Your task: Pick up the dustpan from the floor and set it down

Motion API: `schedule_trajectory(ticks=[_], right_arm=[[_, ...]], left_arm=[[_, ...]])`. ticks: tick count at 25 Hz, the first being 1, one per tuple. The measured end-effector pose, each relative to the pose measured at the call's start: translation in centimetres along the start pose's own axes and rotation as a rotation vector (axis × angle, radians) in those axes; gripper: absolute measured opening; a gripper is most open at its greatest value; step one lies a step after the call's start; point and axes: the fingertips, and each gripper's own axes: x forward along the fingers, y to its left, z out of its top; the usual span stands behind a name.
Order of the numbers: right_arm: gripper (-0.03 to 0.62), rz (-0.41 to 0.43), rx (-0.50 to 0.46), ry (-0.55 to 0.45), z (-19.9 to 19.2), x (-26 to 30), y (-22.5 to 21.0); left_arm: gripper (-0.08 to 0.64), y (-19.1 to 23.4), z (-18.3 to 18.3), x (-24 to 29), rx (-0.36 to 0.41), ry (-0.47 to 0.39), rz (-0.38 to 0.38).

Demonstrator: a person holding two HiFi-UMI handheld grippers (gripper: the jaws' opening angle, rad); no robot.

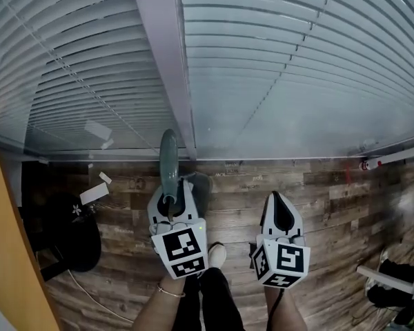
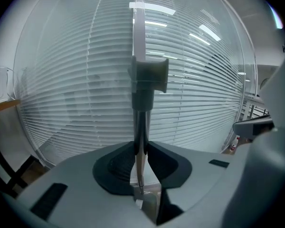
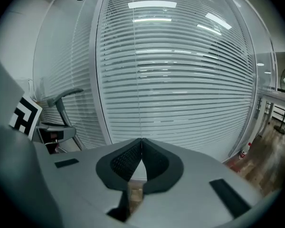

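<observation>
L claw (image 2: 141, 148) is clamped on the dustpan (image 1: 169, 158) by its thin grey handle, which stands up betw. the pads toward the blinds (image 1: 297, 67). The pan end shows as a dark grey wedge just beside that claw. Can't tell if it touches the floor (image 1: 317, 185), nor what's in it. R claw (image 1: 277, 197): jaws together, nothing betw. them, off to the right, apart from the dustpan. A black bag (image 1: 72, 236) lies at left, contents not visible. Floor is wood-look plank, running to a glass wall w/ slatted blinds and one white post (image 1: 164, 54). An orange board (image 1: 10, 254) runs along the left edge. Counts: 2 claws, 1 dustpan, 2 white scraps (image 1: 93, 194) on the floor near the bag, 1 red-and-white bottle (image 1: 370, 164) by the wall at right.
</observation>
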Motion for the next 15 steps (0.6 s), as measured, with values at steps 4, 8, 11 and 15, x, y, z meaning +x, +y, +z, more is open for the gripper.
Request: schedule_trajectory(ticks=[4, 8, 11, 15], right_arm=[[0.032, -0.005, 0.018, 0.02, -0.2, 0.1, 0.2], [0.032, -0.012, 0.031, 0.031, -1.4, 0.1, 0.1], [0.032, -0.019, 0.039, 0.039, -2.9, 0.7, -0.1], [0.032, -0.032, 0.04, 0.043, -3.8, 1.3, -0.5]], left_arm=[[0.094, 0.2, 0.5, 0.6, 0.012, 0.005, 0.003], [0.094, 0.3, -0.4, 1.1, 0.013, 0.009, 0.001], [0.094, 0.3, -1.8, 1.8, 0.008, 0.009, -0.001], [0.094, 0.0, -2.4, 2.7, 0.014, 0.001, -0.008]])
